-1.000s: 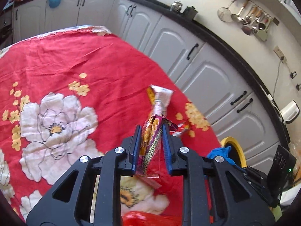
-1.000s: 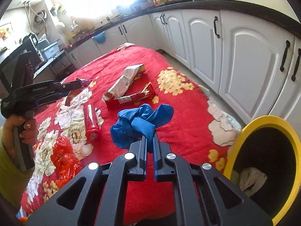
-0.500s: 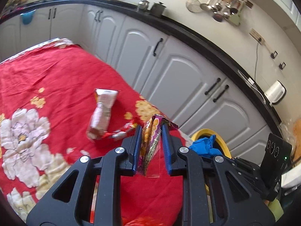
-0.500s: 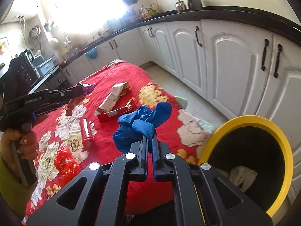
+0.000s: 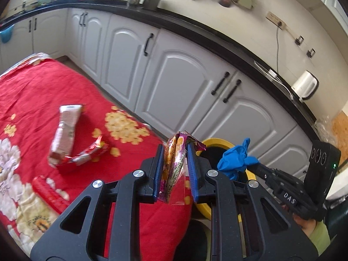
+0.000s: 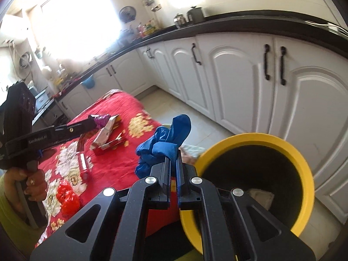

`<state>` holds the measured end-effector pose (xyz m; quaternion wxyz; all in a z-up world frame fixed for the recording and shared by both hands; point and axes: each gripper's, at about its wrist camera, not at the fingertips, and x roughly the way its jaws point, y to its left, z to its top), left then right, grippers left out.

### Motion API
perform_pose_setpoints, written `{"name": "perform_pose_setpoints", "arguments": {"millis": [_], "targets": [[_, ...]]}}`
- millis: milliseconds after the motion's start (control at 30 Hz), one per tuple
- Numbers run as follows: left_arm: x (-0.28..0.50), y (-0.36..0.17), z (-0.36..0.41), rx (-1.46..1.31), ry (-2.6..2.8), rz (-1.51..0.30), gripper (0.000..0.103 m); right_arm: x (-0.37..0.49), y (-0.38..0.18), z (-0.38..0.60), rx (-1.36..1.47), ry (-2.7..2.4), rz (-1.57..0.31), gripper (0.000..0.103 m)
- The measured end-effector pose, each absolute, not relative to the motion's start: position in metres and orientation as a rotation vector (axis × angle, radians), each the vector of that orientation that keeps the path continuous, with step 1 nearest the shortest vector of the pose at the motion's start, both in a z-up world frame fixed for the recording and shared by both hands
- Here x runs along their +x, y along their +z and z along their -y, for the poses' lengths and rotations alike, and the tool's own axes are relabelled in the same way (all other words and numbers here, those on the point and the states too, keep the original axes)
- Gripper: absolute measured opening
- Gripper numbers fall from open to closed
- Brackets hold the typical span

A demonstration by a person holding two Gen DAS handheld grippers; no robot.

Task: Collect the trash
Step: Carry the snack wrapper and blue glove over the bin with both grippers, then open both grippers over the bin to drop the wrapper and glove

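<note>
My left gripper (image 5: 175,152) is shut on a purple and orange snack wrapper (image 5: 174,165), held above the red table's edge, near the yellow-rimmed bin (image 5: 214,141). My right gripper (image 6: 173,154) is shut on a crumpled blue glove (image 6: 167,141), held just left of the bin's yellow rim (image 6: 300,158). The glove also shows in the left wrist view (image 5: 236,159), over the bin. The bin holds some pale trash (image 6: 260,195). The left gripper (image 6: 91,124) with its wrapper shows in the right wrist view, over the table.
On the red floral tablecloth (image 5: 39,100) lie a silver wrapper (image 5: 65,130), a red wrapper (image 5: 87,155), a red tube (image 5: 51,192) and a crumpled red bag (image 6: 67,198). White cabinets (image 5: 174,71) under a black counter stand behind the bin.
Both grippers have swung right, from over the table toward the bin. The glove now hangs by the bin's rim and the snack wrapper is near the table's edge.
</note>
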<state>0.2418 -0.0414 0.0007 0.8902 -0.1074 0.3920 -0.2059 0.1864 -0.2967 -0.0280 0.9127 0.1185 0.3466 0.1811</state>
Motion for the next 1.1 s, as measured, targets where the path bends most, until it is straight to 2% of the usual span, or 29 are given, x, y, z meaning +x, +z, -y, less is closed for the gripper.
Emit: {"name": "perform_pose_setpoints", "arguments": {"millis": [567, 967, 1033, 1100], "targets": [[0.242, -0.017, 0.131, -0.125, -0.557, -0.878, 0.015, 0.176, -0.036, 0.376, 0.323, 0.233, -0.695, 0.004], [0.241, -0.046, 0.185, -0.109, -0.631, -0.973, 0.017, 0.171, -0.053, 0.401, 0.334, 0.177, -0.756, 0.004], [0.242, -0.05, 0.189, -0.108, -0.629, -0.983, 0.021, 0.171, -0.058, 0.404, 0.338, 0.164, -0.768, 0.007], [0.242, -0.054, 0.192, -0.104, -0.627, -0.995, 0.03, 0.171, -0.061, 0.408, 0.348, 0.152, -0.774, 0.019]]}}
